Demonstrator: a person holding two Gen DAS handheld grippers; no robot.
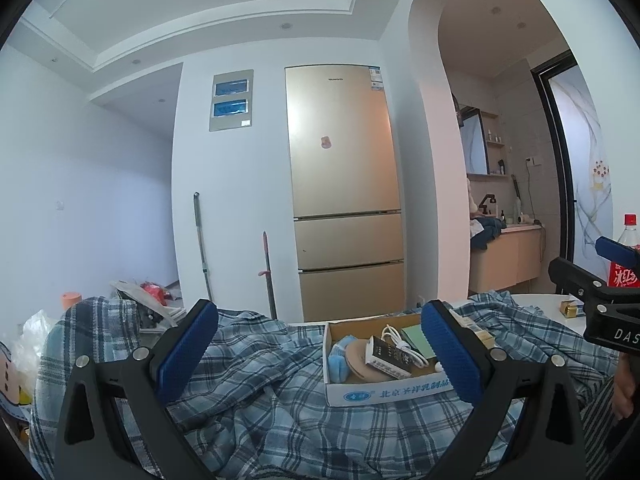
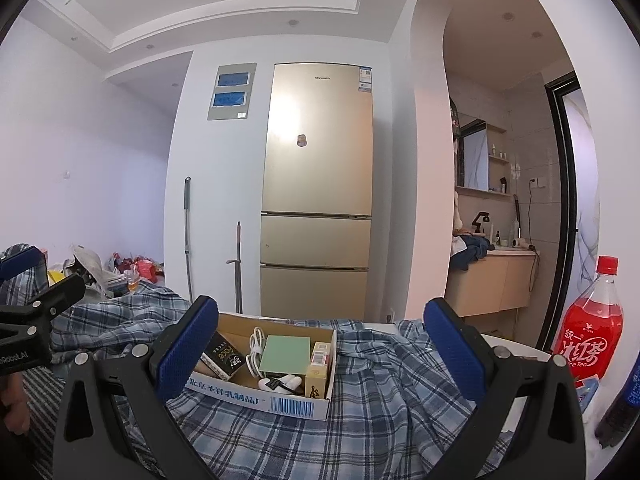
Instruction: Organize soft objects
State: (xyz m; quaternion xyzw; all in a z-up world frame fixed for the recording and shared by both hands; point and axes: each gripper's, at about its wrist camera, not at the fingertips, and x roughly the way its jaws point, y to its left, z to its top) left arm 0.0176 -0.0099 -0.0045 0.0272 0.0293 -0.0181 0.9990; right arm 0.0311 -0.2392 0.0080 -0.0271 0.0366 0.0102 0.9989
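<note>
Plaid fabric [image 1: 256,392], blue and white and heavily rumpled, covers a white table [image 2: 516,346] in a small apartment, with an open cardboard box [image 1: 360,394] resting on top of the cloth. Both handheld grippers hover low over the fabric and grip nothing. The left gripper [image 1: 320,350] has its jaws spread wide, blue pads on either side of the box in its own view; the right gripper [image 2: 322,350] is equally wide apart, with the box just inside its left finger. Each tool shows at the edge of the other's camera.

Inside the box lie a coiled white cable [image 2: 256,350], a green card [image 2: 285,352], a dark packet [image 2: 226,356] and small yellow cartons [image 2: 318,376]. From the left wrist view a blue cloth-like item [image 1: 340,360] and a round tan disc [image 1: 362,362] also sit at the box's left end.

To the right of the fabric stands a red iced tea bottle [image 2: 588,328] with a red cap, beside a dark bottle [image 2: 624,404] at the frame's edge. A gold refrigerator [image 2: 316,188] stands against the white wall behind, two mop or broom handles [image 2: 187,236] leaning to its left. Bags and clutter [image 2: 120,268] lie on the floor at far left. An archway at right opens onto a washbasin counter [image 2: 496,276] with clothes piled on it.
</note>
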